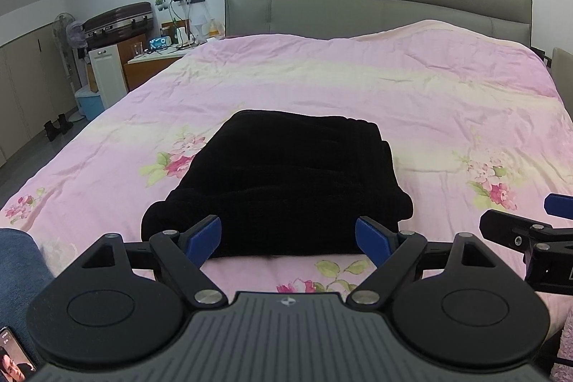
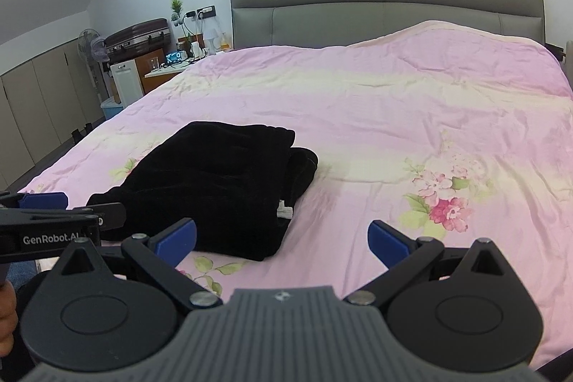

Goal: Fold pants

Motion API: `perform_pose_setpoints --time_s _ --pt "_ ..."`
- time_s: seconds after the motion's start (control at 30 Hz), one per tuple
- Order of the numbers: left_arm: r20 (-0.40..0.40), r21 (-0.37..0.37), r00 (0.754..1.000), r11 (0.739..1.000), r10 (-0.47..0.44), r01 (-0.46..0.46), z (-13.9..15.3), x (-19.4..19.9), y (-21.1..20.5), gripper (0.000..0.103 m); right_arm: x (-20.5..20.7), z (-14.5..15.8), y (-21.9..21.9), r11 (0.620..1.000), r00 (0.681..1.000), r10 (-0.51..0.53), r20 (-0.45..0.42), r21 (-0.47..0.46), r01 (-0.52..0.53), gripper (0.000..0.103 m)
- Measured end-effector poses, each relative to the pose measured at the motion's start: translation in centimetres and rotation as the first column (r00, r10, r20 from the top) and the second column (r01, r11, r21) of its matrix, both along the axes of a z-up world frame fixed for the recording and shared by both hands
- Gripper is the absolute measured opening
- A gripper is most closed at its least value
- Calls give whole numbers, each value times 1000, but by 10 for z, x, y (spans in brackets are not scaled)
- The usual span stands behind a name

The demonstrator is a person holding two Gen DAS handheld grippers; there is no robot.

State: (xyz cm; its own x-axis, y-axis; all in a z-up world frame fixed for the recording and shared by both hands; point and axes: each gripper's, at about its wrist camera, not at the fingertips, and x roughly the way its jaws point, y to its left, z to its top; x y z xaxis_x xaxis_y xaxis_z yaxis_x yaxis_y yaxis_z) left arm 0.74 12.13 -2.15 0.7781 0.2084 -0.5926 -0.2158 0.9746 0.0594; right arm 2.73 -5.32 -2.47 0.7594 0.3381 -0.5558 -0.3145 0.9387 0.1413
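From my left hand-held gripper (image 1: 288,237), wide open and empty, the folded pants (image 1: 283,181) lie dead ahead at 12 o'clock, long axis running away. My right hand-held gripper (image 2: 283,238), also spread and empty, has them at 10 o'clock, so left is nearer.

Both units same build: left gripper (image 1: 288,235) and right gripper (image 2: 282,238) have matte black linkage arms, silver pivot screws (image 1: 207,295), blue finger pads (image 1: 206,235), and two round black discs flanking a grey ribbed housing (image 1: 286,339) with a small cross logo. Left unit's side carries white "GenRobot.AI" lettering (image 2: 53,238). Person wears blue denim (image 1: 18,271), visible at the left wrist view's edge.
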Motion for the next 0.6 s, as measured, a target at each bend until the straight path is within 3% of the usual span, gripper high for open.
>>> perform_pose_setpoints --time_s 0.6 --pt "14 -2 1000 1000 6 -6 11 -4 -1 99 -12 11 -3 1000 999 28 45 13 -28 98"
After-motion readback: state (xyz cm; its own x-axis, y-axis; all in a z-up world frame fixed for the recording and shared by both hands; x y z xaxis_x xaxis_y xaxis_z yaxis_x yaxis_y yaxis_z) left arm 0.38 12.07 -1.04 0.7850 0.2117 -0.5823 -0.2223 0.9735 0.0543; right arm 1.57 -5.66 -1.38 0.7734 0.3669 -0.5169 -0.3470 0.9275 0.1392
